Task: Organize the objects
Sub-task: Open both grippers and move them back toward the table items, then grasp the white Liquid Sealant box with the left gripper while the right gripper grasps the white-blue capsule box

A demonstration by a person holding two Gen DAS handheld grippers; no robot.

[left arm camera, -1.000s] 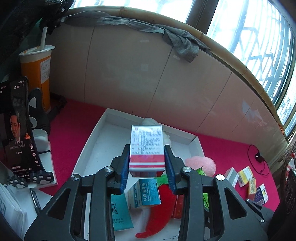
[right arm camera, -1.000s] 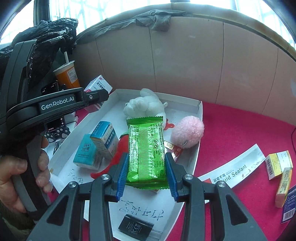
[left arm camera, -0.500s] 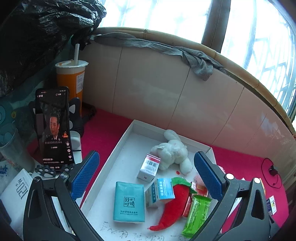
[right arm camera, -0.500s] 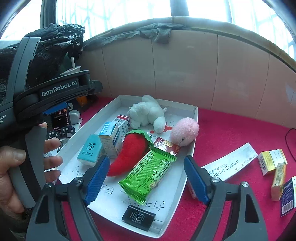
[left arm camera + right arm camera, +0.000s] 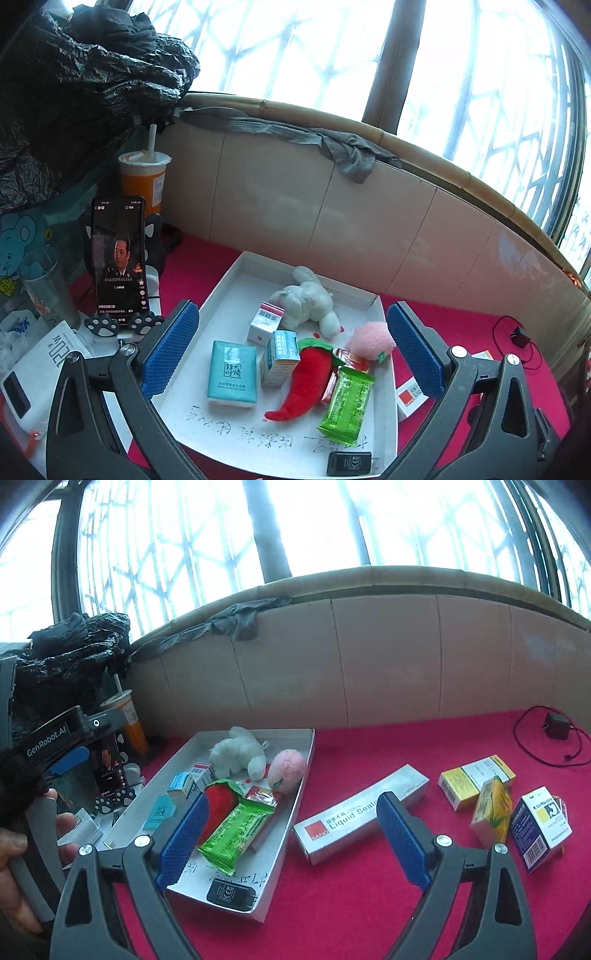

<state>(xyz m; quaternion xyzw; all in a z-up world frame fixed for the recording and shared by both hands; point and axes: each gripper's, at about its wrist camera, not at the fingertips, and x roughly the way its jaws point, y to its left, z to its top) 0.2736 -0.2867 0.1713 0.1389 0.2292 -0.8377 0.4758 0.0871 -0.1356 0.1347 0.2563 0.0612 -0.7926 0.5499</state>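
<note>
My left gripper (image 5: pixel 291 307) stands wide open and empty, back from the white tray (image 5: pixel 229 280). In the tray lie a red-and-white box (image 5: pixel 266 321), a teal tissue pack (image 5: pixel 232 373), a red chili plush (image 5: pixel 306 380), a white plush (image 5: pixel 306 299), a pink pompom (image 5: pixel 371 339) and a green packet (image 5: pixel 347 402). My right gripper (image 5: pixel 292 799) hovers over the tray's right rim (image 5: pixel 291 827), jaws still opening, nothing between them. The green packet (image 5: pixel 236 827) lies just left of its left finger.
On the red cloth right of the tray lie a long Liquid Sealant box (image 5: pixel 362 812), yellow boxes (image 5: pixel 476 781) and a blue-and-white box (image 5: pixel 543 823). A charger with cable (image 5: pixel 557 725) sits at the back. A phone on a stand (image 5: pixel 118 258) and a drink cup (image 5: pixel 144 181) stand left.
Both grippers opened and pulled back and up. The left let go of the red-and-white box, the right of the green packet; both now lie in the tray. The right view swung rightward.
</note>
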